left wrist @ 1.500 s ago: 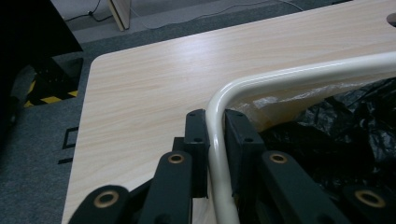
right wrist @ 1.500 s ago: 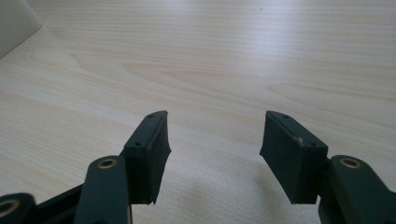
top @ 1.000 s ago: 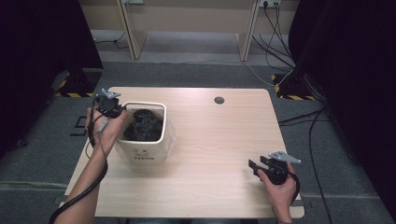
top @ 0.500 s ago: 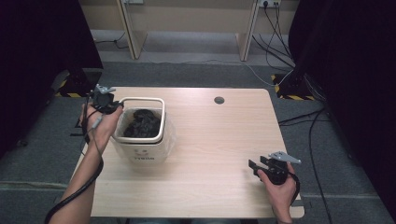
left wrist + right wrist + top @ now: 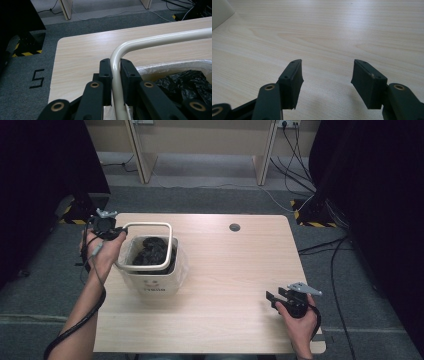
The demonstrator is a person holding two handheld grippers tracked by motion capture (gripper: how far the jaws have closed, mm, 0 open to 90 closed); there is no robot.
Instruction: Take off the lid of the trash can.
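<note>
Cream metal handle [image 5: 150, 226] of a small white bin [image 5: 150, 282] is what we hold in our left hand-held gripper [image 5: 116, 233]; the bin stands on the left part of the light wooden tabletop [image 5: 235, 270], close to its left edge. In the high view the handle is a rounded rectangular loop, raised and tilted over the bin's open top. A clear liner [image 5: 181, 265] drapes over the bin's rim, and crumpled black plastic [image 5: 152, 252] fills the inside.

In the left gripper view, the two black jaws are clenched on the cream tube [image 5: 115, 67] of the handle just below its rounded corner, one pad pressed on each side. Beyond the corner the tube runs off to the right, above the tabletop. The bin's pale rim [image 5: 172, 65] and the black plastic [image 5: 185, 82] lie just to the right of the jaws.

Our right hand-held gripper [image 5: 272, 299] rests low at the near right part of the tabletop, well apart from the bin. In the right gripper view its jaws stand wide apart, released, with bare wood grain [image 5: 327, 45] between them. A white corner of the bin [image 5: 220, 11] shows at the top left of that view.

A small dark round hole [image 5: 234, 227] sits in the tabletop near its far edge. Grey carpet [image 5: 350, 285] surrounds the table.
</note>
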